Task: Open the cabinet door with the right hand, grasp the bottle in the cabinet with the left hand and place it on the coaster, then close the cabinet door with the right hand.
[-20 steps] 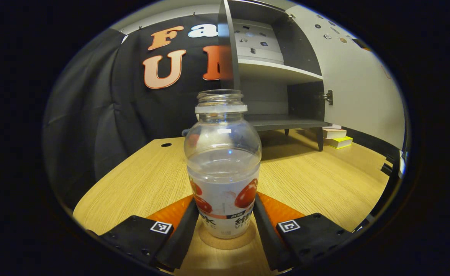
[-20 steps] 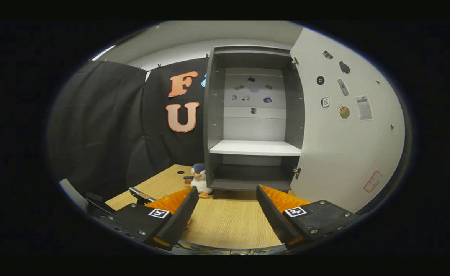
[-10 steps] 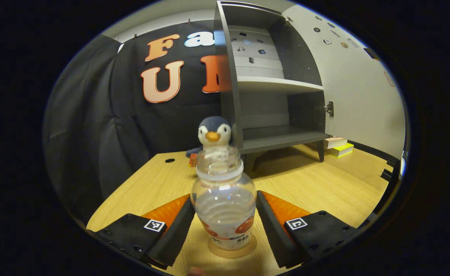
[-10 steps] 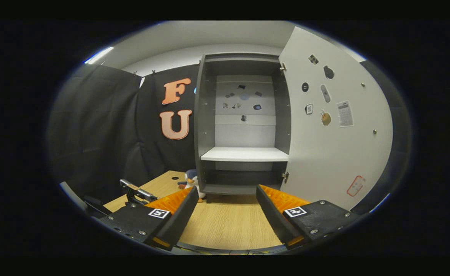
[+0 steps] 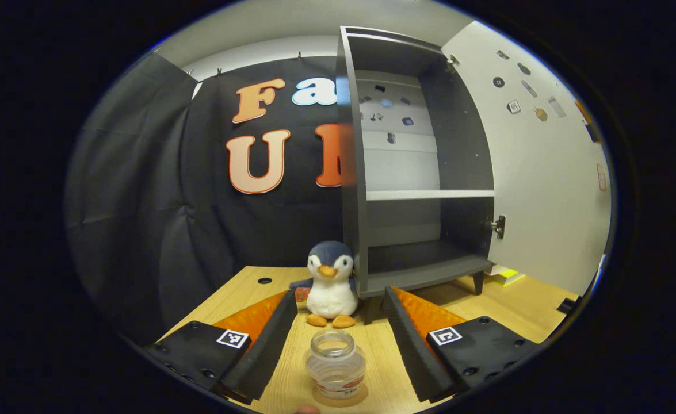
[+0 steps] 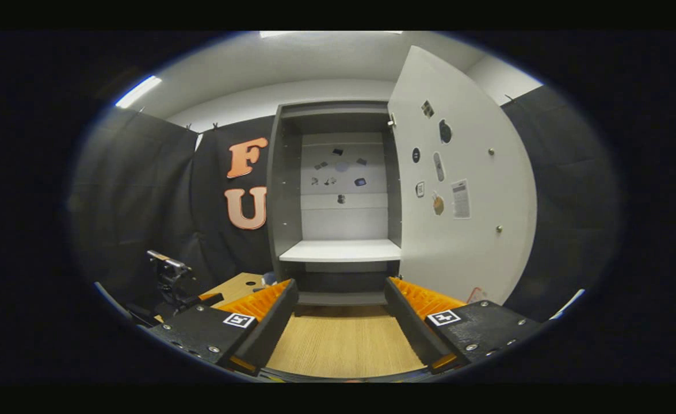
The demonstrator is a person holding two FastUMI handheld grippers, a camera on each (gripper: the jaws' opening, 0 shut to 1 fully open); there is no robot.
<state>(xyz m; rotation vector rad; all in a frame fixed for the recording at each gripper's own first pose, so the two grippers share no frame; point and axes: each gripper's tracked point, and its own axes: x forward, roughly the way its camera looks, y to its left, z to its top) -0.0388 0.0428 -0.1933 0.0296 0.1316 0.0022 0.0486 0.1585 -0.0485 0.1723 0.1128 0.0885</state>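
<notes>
**Bottle stands on the coaster, cabinet door wide open**

The bottle [image 5: 336, 365] stands upright on the round coaster [image 5: 338, 397] on the wooden surface [image 5: 504, 310], low in the left gripper view. It is a small clear plastic bottle with no cap, its mouth open, a rounded shoulder, and a pale label with red fruit around its lower part. The left gripper [image 5: 338, 339] hangs above and behind it with its fingers spread apart, one on each side, neither touching the bottle.

Beyond the bottle a stuffed penguin [image 5: 330, 284] sits on the surface just beside the cabinet [image 5: 407, 172]. The cabinet is dark grey with a pale shelf [image 5: 430, 195] across its middle. Its white door [image 5: 545, 167] is swung wide open to the right, with small stickers on its inner face.

In the right gripper view the right gripper [image 6: 340, 313] faces the cabinet [image 6: 338, 201] straight on, fingers open and holding nothing, well short of the door [image 6: 464, 190].
</notes>
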